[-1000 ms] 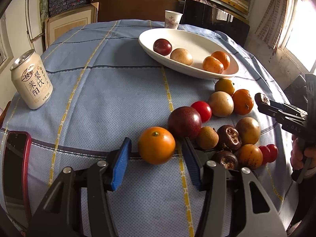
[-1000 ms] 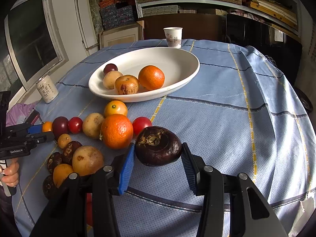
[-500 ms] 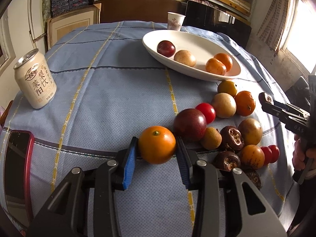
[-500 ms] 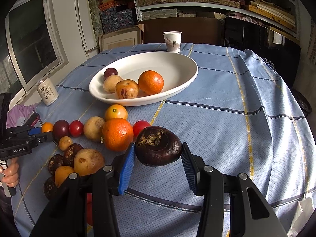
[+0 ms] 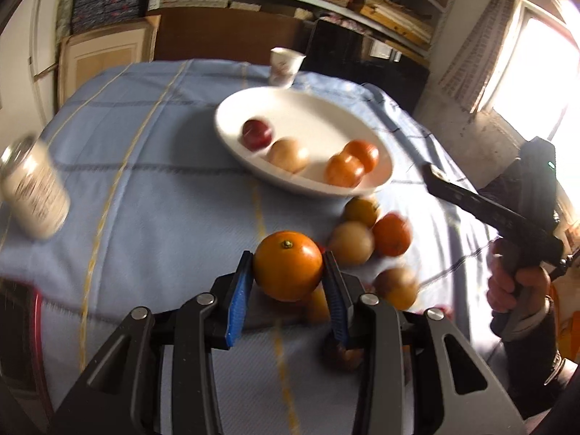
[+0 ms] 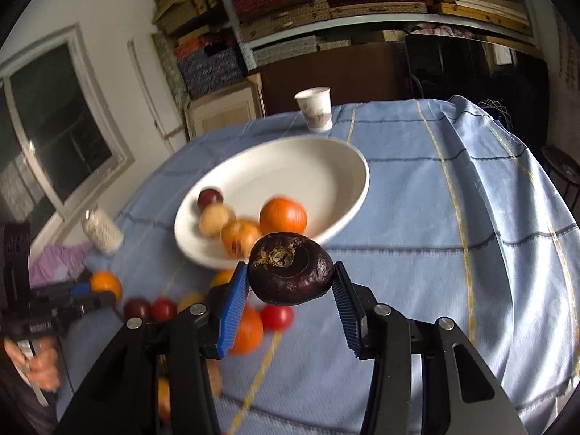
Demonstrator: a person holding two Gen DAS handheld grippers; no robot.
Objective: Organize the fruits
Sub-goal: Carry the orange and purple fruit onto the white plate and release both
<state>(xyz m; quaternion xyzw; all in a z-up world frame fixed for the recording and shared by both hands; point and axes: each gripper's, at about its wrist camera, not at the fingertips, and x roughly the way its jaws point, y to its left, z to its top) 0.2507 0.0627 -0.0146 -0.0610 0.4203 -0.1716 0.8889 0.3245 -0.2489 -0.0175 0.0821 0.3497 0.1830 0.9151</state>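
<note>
Both tools are loaded. The left tool [image 5: 288, 282] is clamped on an orange [image 5: 287, 265], blue pads pressing its two sides, stem dimple turned up and toward the camera; the fruit is round, so it has no long axis to mind. The right tool [image 6: 291, 291] grips a dark purple fruit [image 6: 290, 268], a squat, flattened shape held with its wide axis running pad to pad and its dried calyx facing up and back at the lens. What the coming move turns on is the white bowl [image 6: 348, 166]: from the right tool it lies straight ahead and just below, its near rim almost under the dark fruit, so this hand looks the nearer. From the left tool the bowl [image 5: 377, 185] sits ahead and to the right, beyond a cluster of loose fruit on the desk [image 5: 163, 199]. The bowl's long axis runs slantwise away from both tools, with four fruits gathered at its near end and the far half bare. I judge the drop should go past them.
</note>
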